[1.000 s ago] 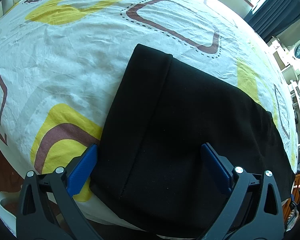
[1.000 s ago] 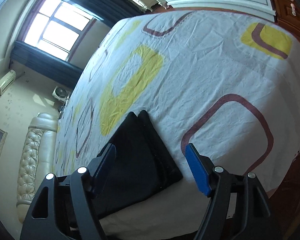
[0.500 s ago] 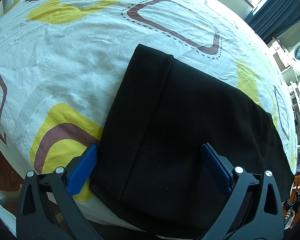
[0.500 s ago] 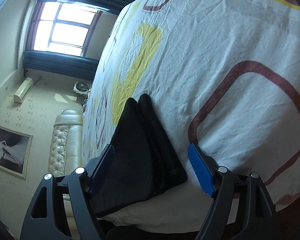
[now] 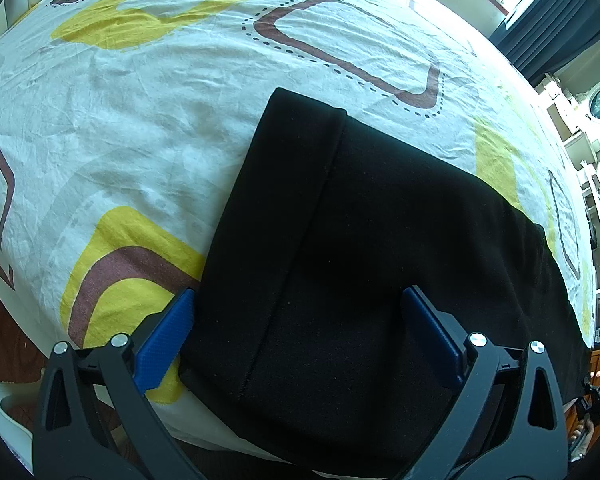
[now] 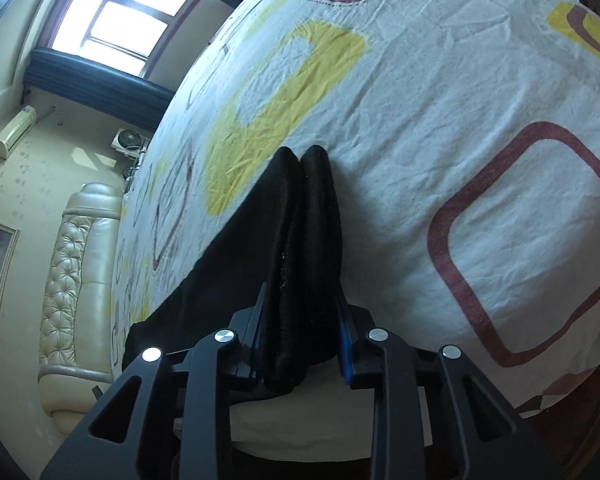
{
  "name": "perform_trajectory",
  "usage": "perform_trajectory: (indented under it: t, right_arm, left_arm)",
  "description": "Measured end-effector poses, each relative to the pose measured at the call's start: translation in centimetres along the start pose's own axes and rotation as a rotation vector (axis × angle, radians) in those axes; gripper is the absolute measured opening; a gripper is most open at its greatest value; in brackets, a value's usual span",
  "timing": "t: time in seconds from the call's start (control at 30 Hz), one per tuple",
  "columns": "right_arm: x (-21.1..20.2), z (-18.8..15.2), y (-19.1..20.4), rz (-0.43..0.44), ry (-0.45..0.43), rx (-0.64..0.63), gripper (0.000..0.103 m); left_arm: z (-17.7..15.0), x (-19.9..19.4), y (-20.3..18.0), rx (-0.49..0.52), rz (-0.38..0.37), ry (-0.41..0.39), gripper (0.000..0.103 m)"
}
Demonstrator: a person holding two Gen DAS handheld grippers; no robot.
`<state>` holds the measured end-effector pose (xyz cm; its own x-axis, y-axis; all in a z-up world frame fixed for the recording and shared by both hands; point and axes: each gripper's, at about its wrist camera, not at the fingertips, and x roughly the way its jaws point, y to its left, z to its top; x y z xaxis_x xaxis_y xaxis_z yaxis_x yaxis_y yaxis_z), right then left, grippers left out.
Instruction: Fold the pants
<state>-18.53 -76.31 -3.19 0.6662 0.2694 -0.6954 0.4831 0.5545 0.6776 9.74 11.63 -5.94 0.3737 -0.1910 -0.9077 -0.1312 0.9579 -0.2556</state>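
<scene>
Black pants (image 5: 364, 240) lie flat and folded lengthwise on a bed with a white sheet printed in yellow and brown shapes. In the left wrist view my left gripper (image 5: 300, 328) is open, its blue fingers (image 5: 168, 332) spread over the near edge of the pants, one beside the cloth and one over it. In the right wrist view my right gripper (image 6: 302, 332) is shut on the near end of the pants (image 6: 300, 240), the stacked layers pinched between its pads.
The bed sheet (image 5: 140, 120) spreads wide beyond the pants. The bed's near edge drops to a brown floor (image 5: 4, 344). A padded cream headboard (image 6: 72, 280), a window with dark curtains (image 6: 112, 28) and white furniture (image 5: 588, 120) stand around the bed.
My right gripper moved in onto the end of the pants and closed on the stacked layers. My left gripper stayed still and open.
</scene>
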Motion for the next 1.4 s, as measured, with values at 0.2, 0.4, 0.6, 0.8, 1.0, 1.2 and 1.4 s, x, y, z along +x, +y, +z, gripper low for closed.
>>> perform_trajectory:
  t: [0.2, 0.4, 0.6, 0.8, 1.0, 1.2, 1.4]
  right_arm:
    - [-1.3, 0.1, 5.2, 0.113, -0.033, -0.028, 0.028]
    - [-2.0, -0.8, 12.1, 0.209, -0.041, -0.116, 0.028]
    - [-0.8, -2.3, 18.7, 0.262, -0.019, -0.201, 0.028]
    - [2.7, -5.5, 23.8, 0.298, 0.026, -0.276, 0.028]
    - [6.7, -8.4, 27.0, 0.307, 0.089, -0.309, 0.028]
    - [9.8, -10.9, 29.9, 0.329, 0.127, -0.330, 0.028]
    - [13.7, -13.9, 32.4, 0.295, 0.173, -0.374, 0.028]
  left_arm:
    - [0.1, 0.1, -0.1, 0.004, 0.013, 0.002, 0.101]
    - [0.1, 0.2, -0.3, 0.006, 0.019, 0.002, 0.101]
    - [0.2, 0.2, -0.3, 0.006, 0.022, 0.003, 0.101]
    - [0.2, 0.2, -0.4, 0.005, 0.023, 0.002, 0.101]
    - [0.2, 0.2, -0.3, 0.006, 0.028, 0.002, 0.101]
    - [0.3, 0.5, -0.4, 0.003, 0.038, 0.001, 0.101]
    - [0.4, 0.6, -0.5, 0.002, 0.044, 0.000, 0.101]
